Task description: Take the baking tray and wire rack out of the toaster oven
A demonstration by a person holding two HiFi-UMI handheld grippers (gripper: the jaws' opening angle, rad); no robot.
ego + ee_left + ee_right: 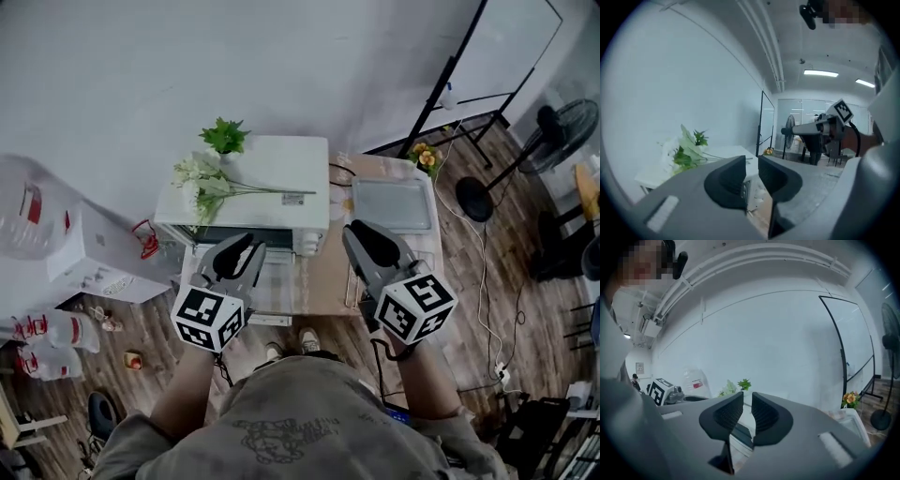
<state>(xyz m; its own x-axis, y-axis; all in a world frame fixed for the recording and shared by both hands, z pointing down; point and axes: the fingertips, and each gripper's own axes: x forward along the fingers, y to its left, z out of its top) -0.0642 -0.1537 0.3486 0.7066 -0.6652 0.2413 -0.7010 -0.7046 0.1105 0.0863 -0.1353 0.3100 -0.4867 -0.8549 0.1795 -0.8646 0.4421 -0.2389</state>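
The white toaster oven (pixel 272 183) stands on a small wooden table (pixel 328 277), its glass door (pixel 274 286) folded down toward me. A grey baking tray (pixel 392 203) lies flat on the table, to the right of the oven. Thin wires like a wire rack (pixel 353 286) show at the table's front right, mostly hidden by my right gripper (pixel 371 242). That gripper hovers above them, shut and holding nothing. My left gripper (pixel 234 255) hangs over the open door, also shut and holding nothing. Both gripper views look over the oven top (pixel 724 152) at the wall, past the left gripper (pixel 751 176) and the right gripper (pixel 747 411).
White artificial flowers (pixel 208 178) and a green plant (pixel 225 136) lie on the oven top. Small yellow flowers (pixel 427 156) sit at the table's back right. Water jugs (pixel 28 206) stand on the left. A fan (pixel 553 131), a whiteboard stand (pixel 459 84) and floor cables (pixel 487 281) are on the right.
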